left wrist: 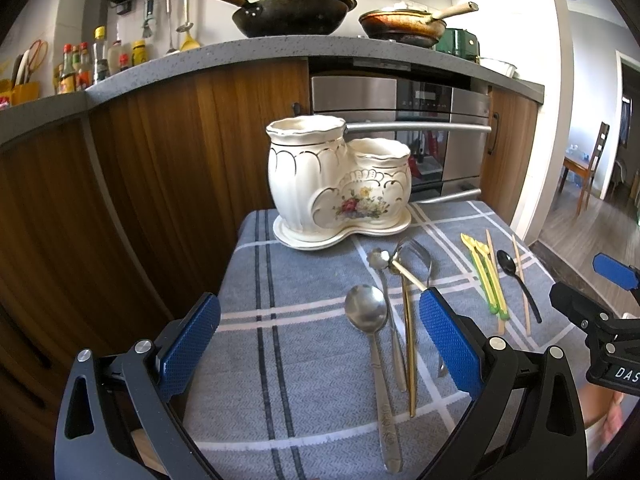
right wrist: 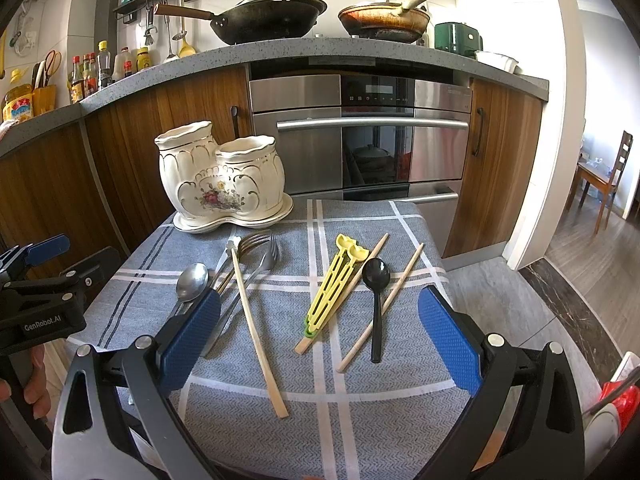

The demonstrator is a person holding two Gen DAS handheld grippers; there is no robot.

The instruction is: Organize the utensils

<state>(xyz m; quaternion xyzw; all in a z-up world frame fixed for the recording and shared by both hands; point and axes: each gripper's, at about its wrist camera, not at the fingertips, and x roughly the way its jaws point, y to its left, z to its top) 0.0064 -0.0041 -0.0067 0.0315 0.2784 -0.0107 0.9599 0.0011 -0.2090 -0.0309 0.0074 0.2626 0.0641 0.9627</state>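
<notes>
Holder: cream ceramic twin-pot utensil holder with a flower print (left wrist: pixel 340 184), sitting on its matching tray at the far left of the grey plaid-cloth surface (left wrist: pixel 296 360), both pots look empty.
Left gripper (left wrist: pixel 320 344): jaws spread wide, nothing in them, hovering over the near left of the cloth.
Metal bunch: big steel spoon (left wrist: pixel 366 312), gold-handled piece and silver fork (right wrist: pixel 268 258), all loose mid-cloth.
Plastic bunch: yellow-green plastic sticks (right wrist: pixel 332 284), black plastic spoon (right wrist: pixel 376 280) and pale wooden chopsticks (right wrist: pixel 380 308), further right.
Right gripper (right wrist: pixel 320 340): jaws wide apart too, empty, above the plastic stuff.
</notes>
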